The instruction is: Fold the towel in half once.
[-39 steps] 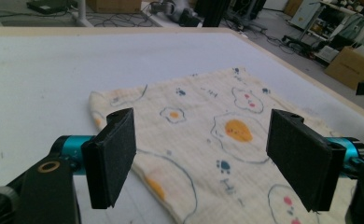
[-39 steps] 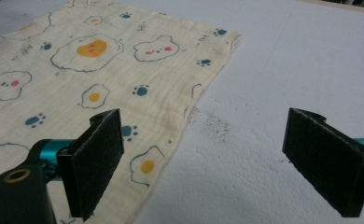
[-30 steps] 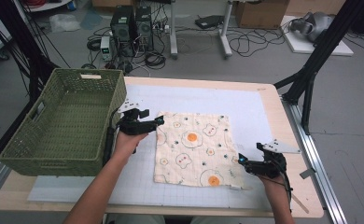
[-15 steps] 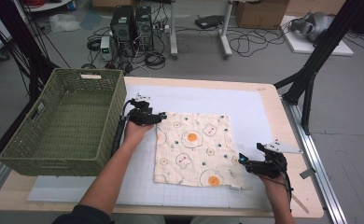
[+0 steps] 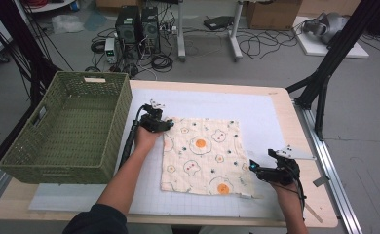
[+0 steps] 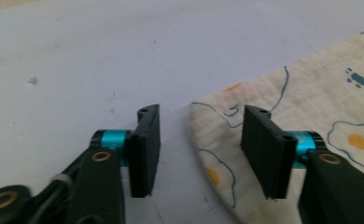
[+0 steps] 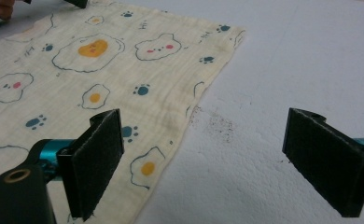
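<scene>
Cloth (image 5: pixel 201 155) printed with fried eggs and paw marks lies flat on the white mat (image 5: pixel 256 112), just right of the green basket (image 5: pixel 66 126). At its far left corner the left gripper (image 6: pixel 196 149) has just been closing, its jaws straddling the corner, seemingly not yet pinching. The right gripper (image 7: pixel 203 158) gapes wide over the near right edge.
</scene>
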A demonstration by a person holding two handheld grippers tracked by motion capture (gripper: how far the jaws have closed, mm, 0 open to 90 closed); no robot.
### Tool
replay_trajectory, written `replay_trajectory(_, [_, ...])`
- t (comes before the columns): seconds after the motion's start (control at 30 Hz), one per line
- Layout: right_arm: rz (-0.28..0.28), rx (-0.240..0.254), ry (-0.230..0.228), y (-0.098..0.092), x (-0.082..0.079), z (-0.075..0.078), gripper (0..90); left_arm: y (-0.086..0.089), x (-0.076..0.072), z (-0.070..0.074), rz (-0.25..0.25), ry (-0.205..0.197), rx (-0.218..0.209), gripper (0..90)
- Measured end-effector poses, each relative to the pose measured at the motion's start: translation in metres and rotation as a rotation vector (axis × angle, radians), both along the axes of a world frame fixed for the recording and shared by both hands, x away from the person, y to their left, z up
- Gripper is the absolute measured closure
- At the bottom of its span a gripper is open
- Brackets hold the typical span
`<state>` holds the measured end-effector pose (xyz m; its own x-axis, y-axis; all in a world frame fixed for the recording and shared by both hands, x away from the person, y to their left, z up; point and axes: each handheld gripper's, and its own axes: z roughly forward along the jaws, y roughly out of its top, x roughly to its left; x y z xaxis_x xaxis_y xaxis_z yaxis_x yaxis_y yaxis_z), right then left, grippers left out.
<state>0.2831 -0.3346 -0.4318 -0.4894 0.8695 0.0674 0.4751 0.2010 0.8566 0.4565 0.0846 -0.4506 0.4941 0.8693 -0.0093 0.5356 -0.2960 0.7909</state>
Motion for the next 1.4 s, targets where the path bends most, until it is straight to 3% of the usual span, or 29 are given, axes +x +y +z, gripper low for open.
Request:
replay_trajectory(0.13, [0.001, 0.002, -0.002, 0.000, 0.000, 0.000, 11.9, -0.006, -0.004, 0.000, -0.054, -0.018, 0.019, 81.4])
replay_trajectory(0.2, [0.004, 0.011, 0.000, 0.000, 0.000, 0.000, 11.9, -0.008, -0.004, 0.001, -0.057, -0.023, 0.035, 84.7])
replay_trajectory(0.4, [0.005, 0.024, 0.002, 0.004, 0.009, 0.004, 11.9, -0.001, -0.004, 0.002, -0.040, -0.007, -0.022, 85.7])
replay_trajectory(0.5, [-0.009, 0.019, 0.001, 0.008, 0.023, 0.010, 11.8, 0.002, -0.004, 0.003, -0.031, -0.004, -0.070, 85.6])
replay_trajectory(0.57, [-0.004, 0.000, 0.006, 0.012, 0.036, 0.013, 11.9, 0.004, -0.004, 0.004, -0.038, -0.001, -0.074, 85.6])
replay_trajectory(0.63, [-0.003, -0.025, 0.028, 0.015, 0.050, 0.012, 11.9, 0.004, -0.005, 0.004, -0.038, -0.001, -0.085, 85.5])
replay_trajectory(0.7, [0.008, -0.017, 0.071, 0.018, 0.065, 0.009, 12.0, 0.006, -0.006, 0.003, -0.034, 0.003, -0.096, 85.3])
replay_trajectory(0.77, [0.008, -0.010, 0.104, 0.022, 0.079, 0.008, 16.6, 0.006, -0.006, 0.002, -0.036, 0.017, -0.100, 85.2])
replay_trajectory(1.13, [-0.008, -0.080, 0.152, 0.042, 0.141, 0.001, 27.2, 0.008, -0.006, 0.004, -0.031, 0.028, -0.132, 85.2])
replay_trajectory(1.3, [-0.014, -0.082, 0.151, 0.050, 0.153, -0.008, 39.2, 0.011, -0.006, 0.005, -0.027, 0.035, -0.141, 85.2])
replay_trajectory(1.4, [-0.014, -0.098, 0.176, 0.055, 0.157, -0.014, 45.9, 0.012, -0.006, 0.005, -0.026, 0.036, -0.149, 85.2])
